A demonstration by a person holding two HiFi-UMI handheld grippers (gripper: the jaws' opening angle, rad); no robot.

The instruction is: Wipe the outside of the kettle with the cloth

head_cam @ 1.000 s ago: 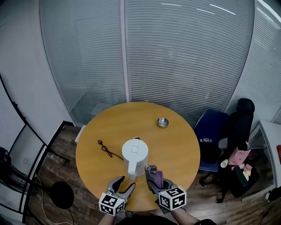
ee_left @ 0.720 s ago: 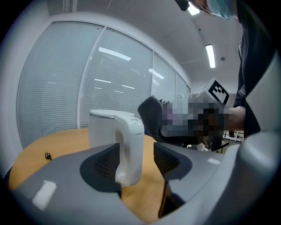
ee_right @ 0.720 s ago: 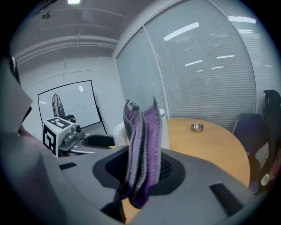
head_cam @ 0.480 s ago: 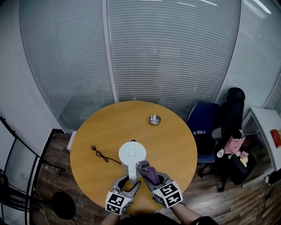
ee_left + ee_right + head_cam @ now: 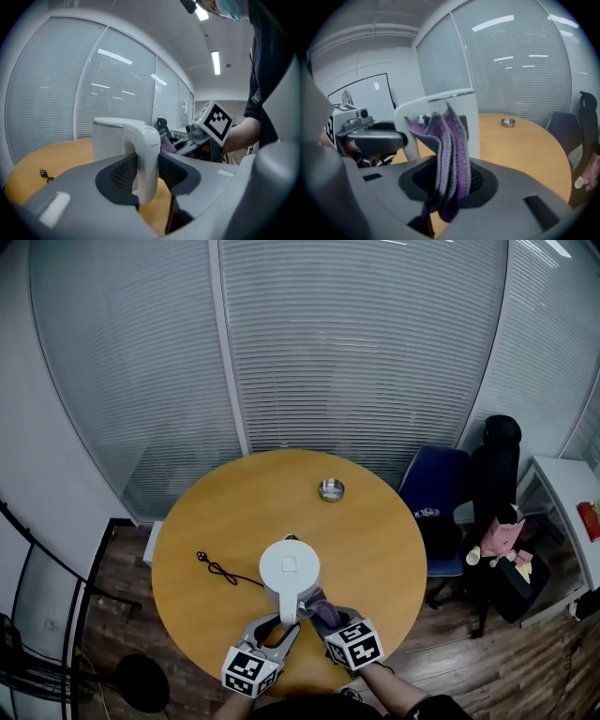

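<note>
A white kettle (image 5: 289, 568) stands near the front of the round wooden table (image 5: 375, 540), its handle (image 5: 284, 607) toward me. My left gripper (image 5: 280, 622) has its jaws closing on that handle (image 5: 147, 159), and both pads touch its sides. My right gripper (image 5: 324, 615) is shut on a folded purple cloth (image 5: 318, 603). The cloth (image 5: 450, 154) stands up from the jaws just beside the kettle's right wall (image 5: 461, 117); whether it touches, I cannot tell. The left gripper view shows the right gripper's marker cube (image 5: 213, 121) past the kettle body (image 5: 110, 138).
A small metal dish (image 5: 330, 489) sits at the table's far side. A black cord (image 5: 220, 568) lies left of the kettle. A blue chair (image 5: 436, 512) and a black chair (image 5: 492, 474) stand to the right. Glass walls with blinds rise behind.
My left jaws have closed in on the kettle's handle. The right gripper has moved forward and down with the cloth, up to the kettle's side.
</note>
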